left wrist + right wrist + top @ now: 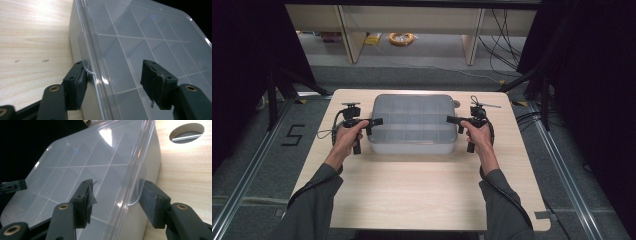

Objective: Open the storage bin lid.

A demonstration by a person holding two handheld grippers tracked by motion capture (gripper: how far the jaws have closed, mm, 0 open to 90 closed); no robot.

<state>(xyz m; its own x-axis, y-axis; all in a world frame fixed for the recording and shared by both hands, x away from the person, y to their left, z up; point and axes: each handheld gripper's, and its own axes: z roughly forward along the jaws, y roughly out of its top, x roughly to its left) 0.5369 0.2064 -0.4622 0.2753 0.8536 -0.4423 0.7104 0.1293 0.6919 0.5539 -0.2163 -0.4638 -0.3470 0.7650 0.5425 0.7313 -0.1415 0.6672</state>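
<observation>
A clear plastic organiser box (413, 123) with a shut lid and several empty compartments sits at the far middle of the wooden table (422, 190). My left gripper (374, 121) is at the box's left end and my right gripper (451, 120) at its right end. In the left gripper view, the left gripper (115, 80) straddles the lid's rim. One pad (77, 86) touches the clear latch tab (86, 68) and the other pad (153, 82) hangs over the lid. The right gripper (116, 200) likewise straddles the other rim, with one pad (150, 202) beside the latch tab (138, 187). Both grippers are open.
A round hole (187, 132) is cut in the table just behind the box's right corner. Black curtains flank the table, and metal rails run along the floor on both sides. A yellow cable coil (401, 38) lies on the floor far behind.
</observation>
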